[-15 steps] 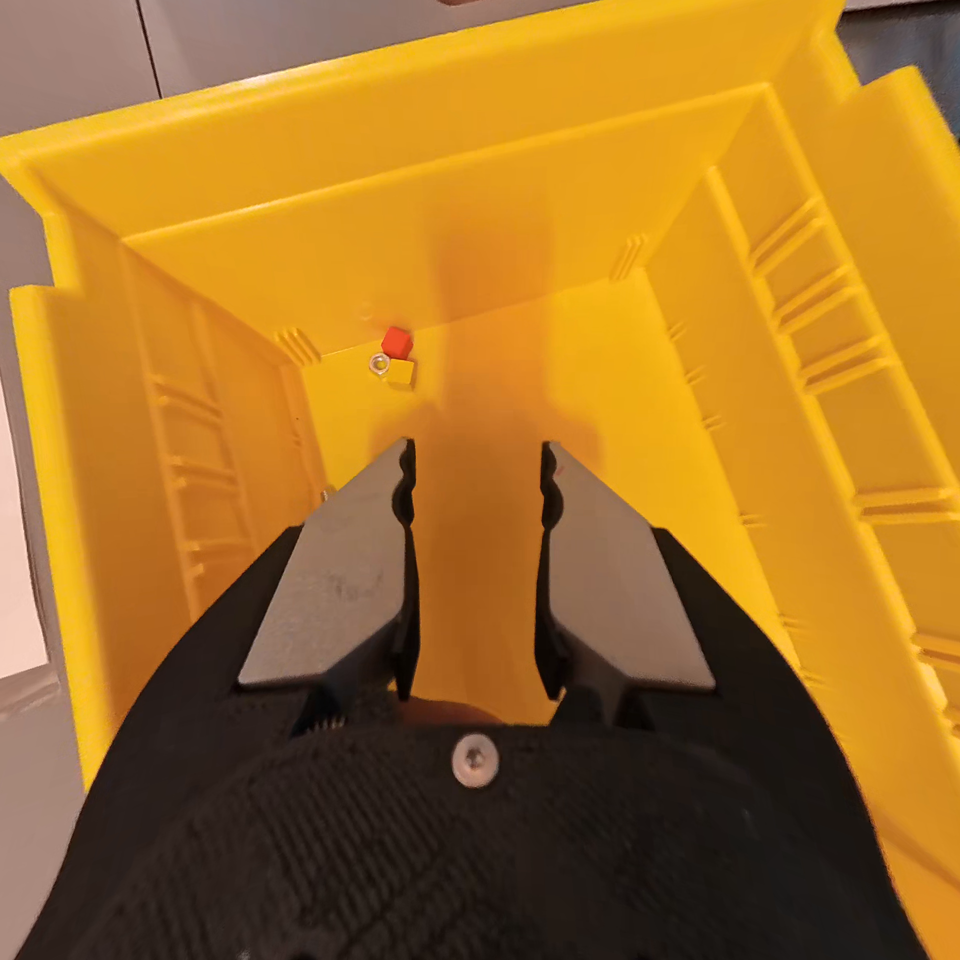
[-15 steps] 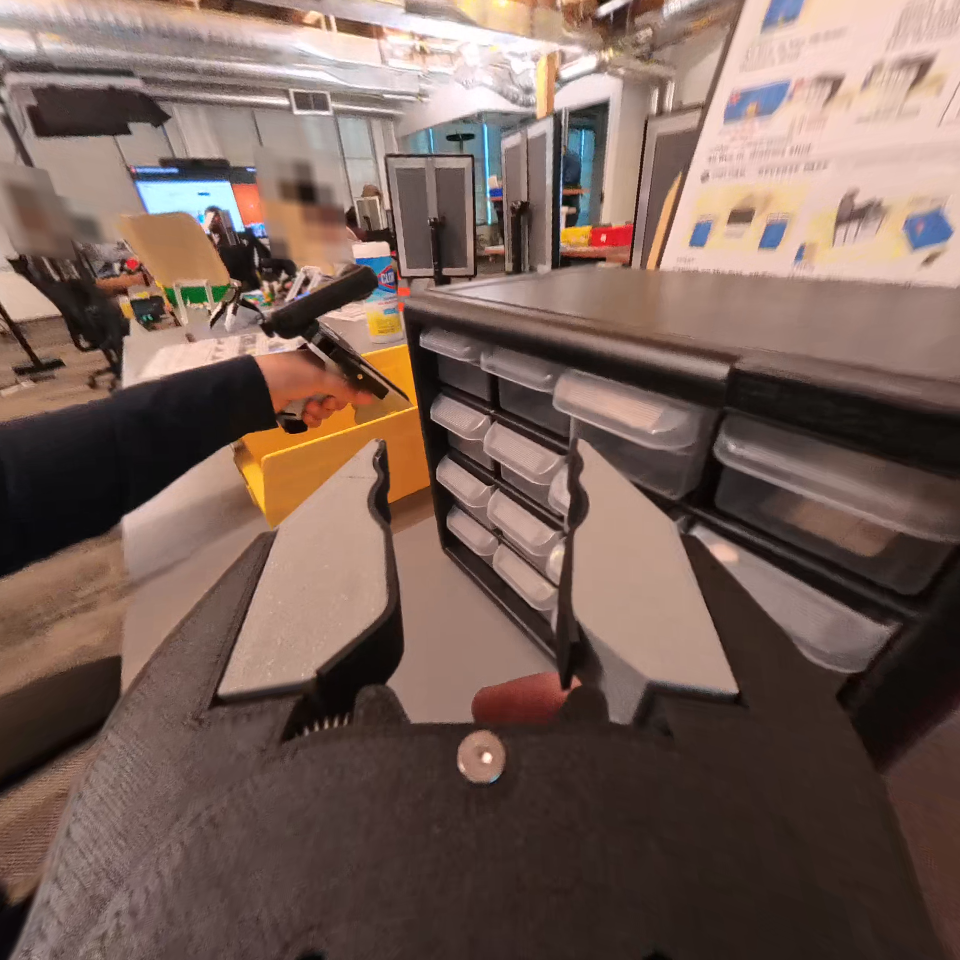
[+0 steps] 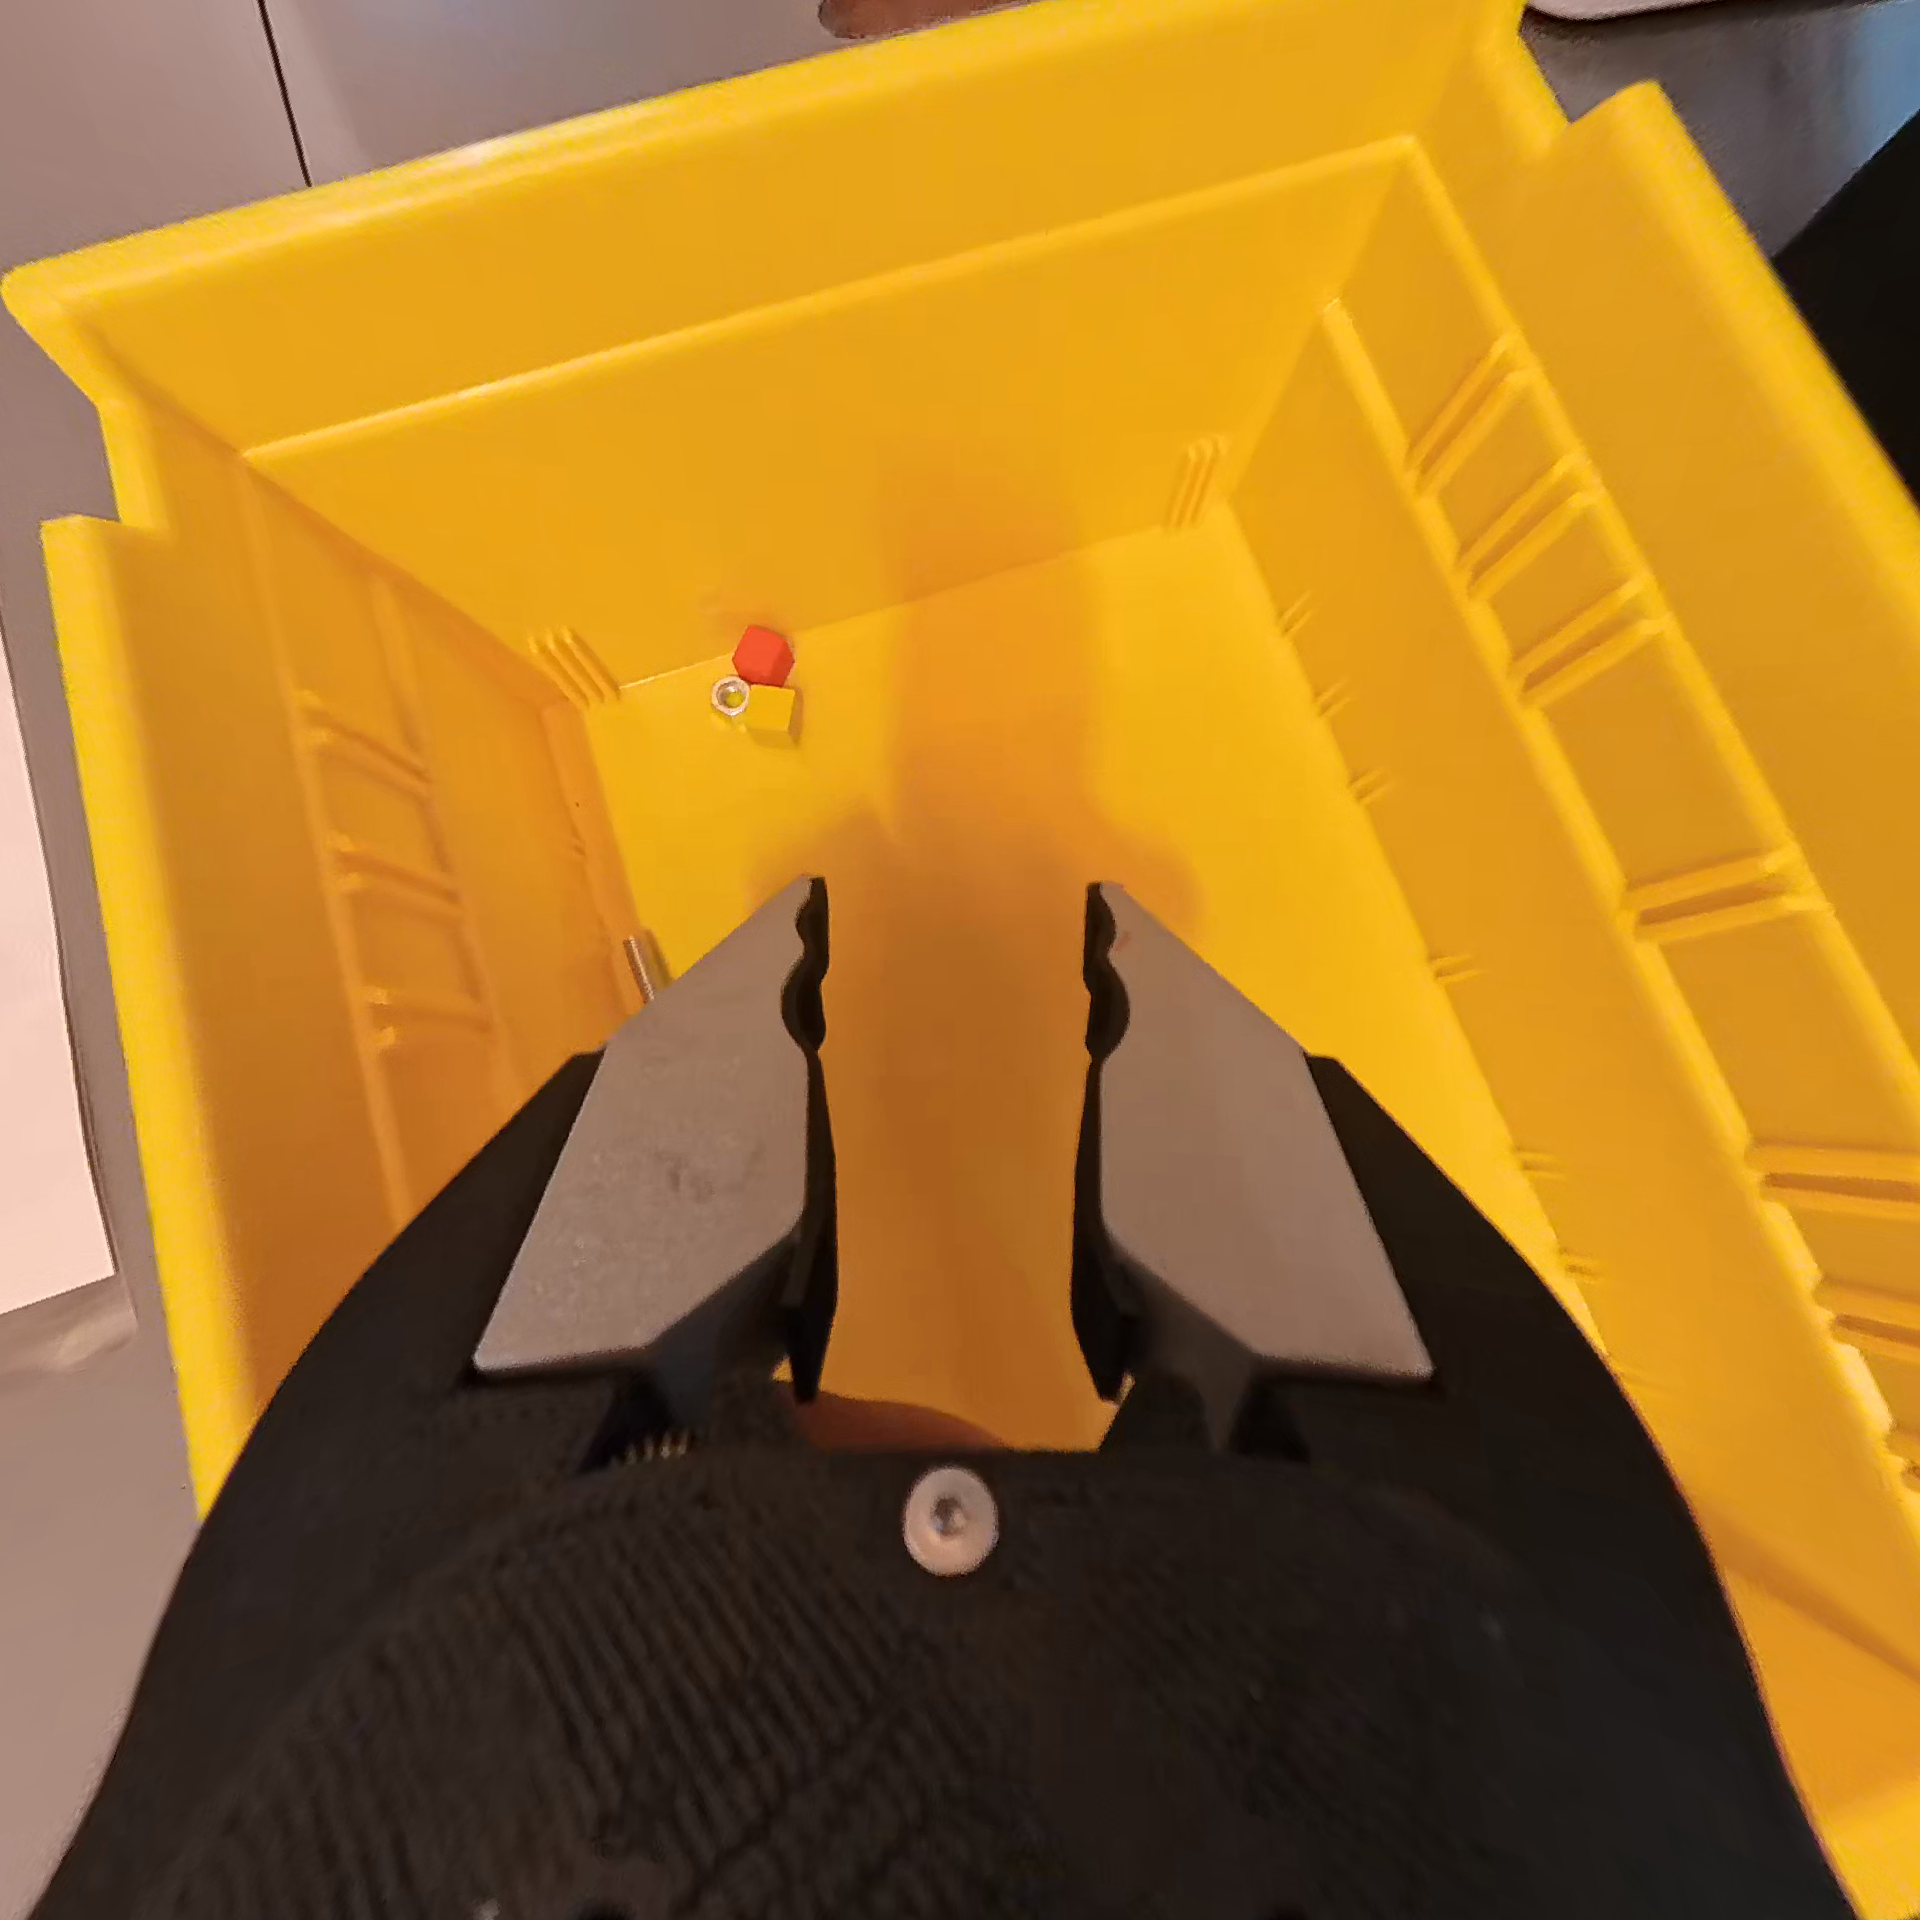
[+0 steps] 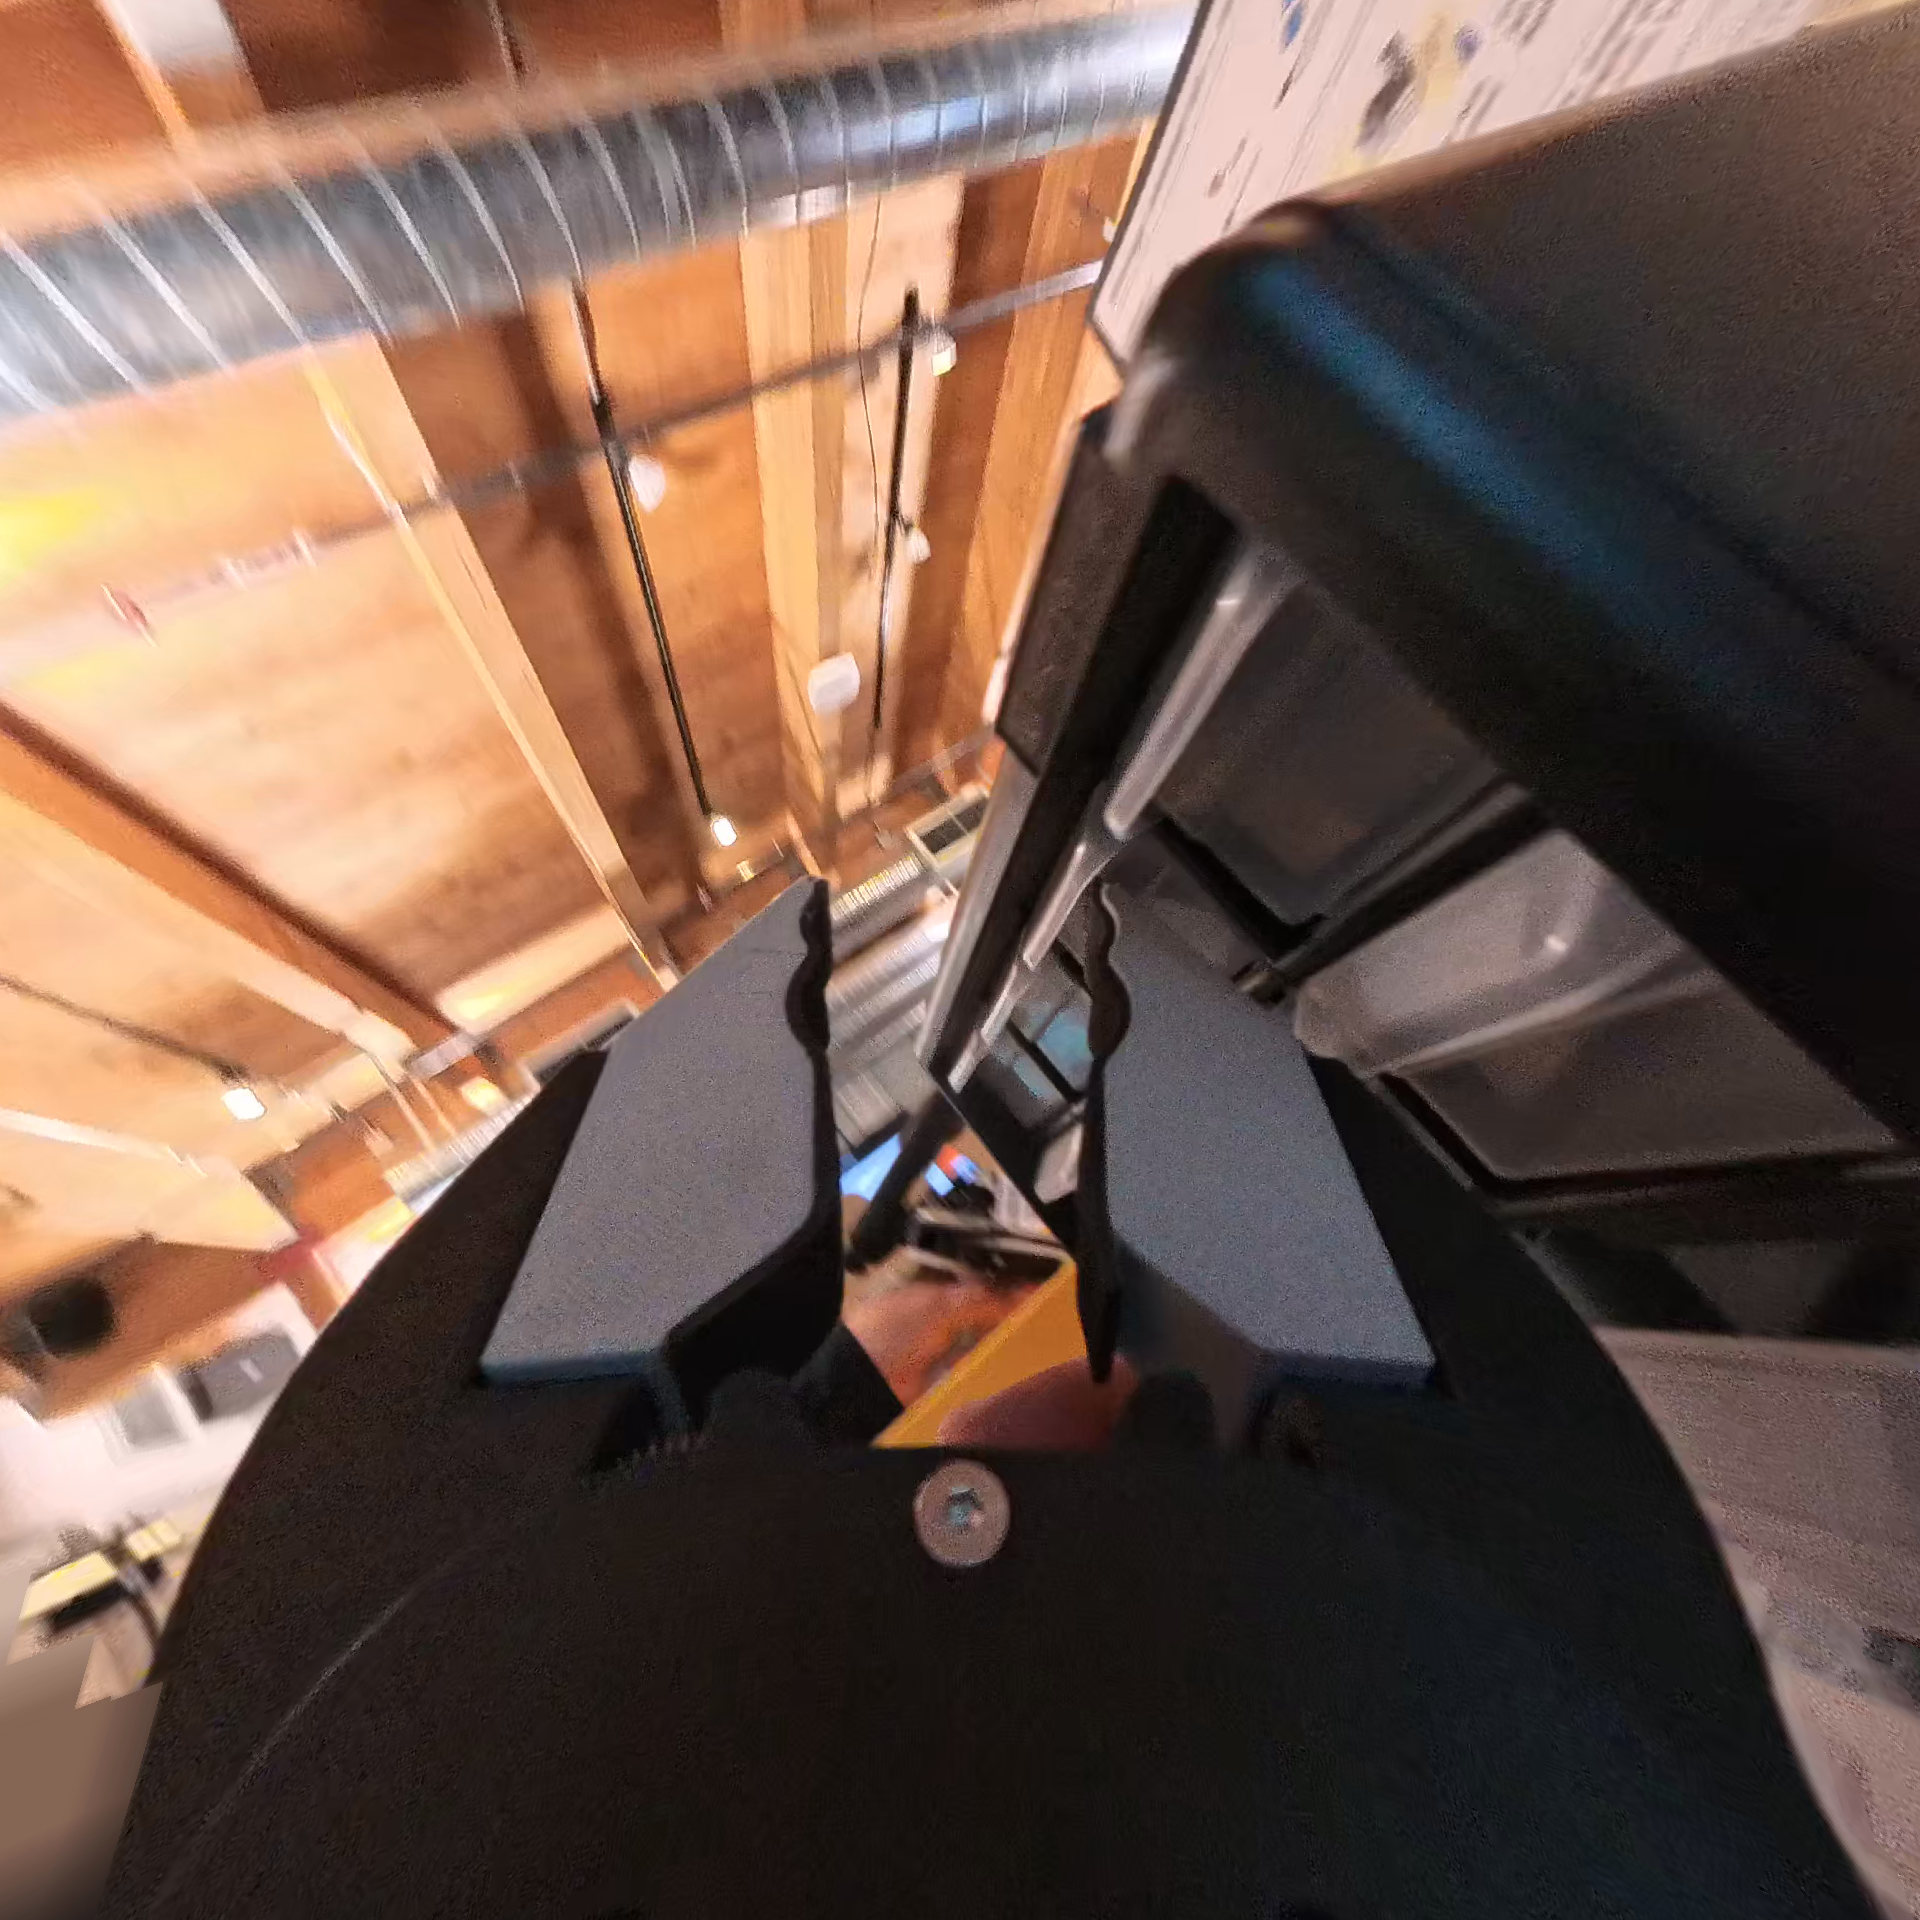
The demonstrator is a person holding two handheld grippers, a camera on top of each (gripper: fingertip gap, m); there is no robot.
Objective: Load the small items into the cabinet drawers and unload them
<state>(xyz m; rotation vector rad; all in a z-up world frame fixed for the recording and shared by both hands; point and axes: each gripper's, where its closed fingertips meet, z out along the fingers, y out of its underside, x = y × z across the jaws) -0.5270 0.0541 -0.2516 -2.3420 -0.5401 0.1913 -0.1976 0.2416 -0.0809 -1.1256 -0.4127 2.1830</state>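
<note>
Loading not begun: items in the bin, both tongs bare.

Left wrist view: we see the left tongs (image 3: 956, 894) parted and holding nothing, hanging over the floor of the yellow bin (image 3: 675, 270). A red cube (image 3: 762, 651), a yellow cube (image 3: 773, 713) and a nut (image 3: 730, 695) sit touching in the far left corner, well apart from the tips; a screw (image 3: 638, 966) lies by the left wall. No writing is readable.

Right wrist view: the right tongs (image 4: 956, 914) are parted and bare, tilted up toward the ceiling beside the cabinet (image 4: 1558, 436). The drawers (image 4: 1558, 997) we can see look shut. We judge every load and unload step remains. The poster (image 4: 1351, 83) print is too blurred to read.
</note>
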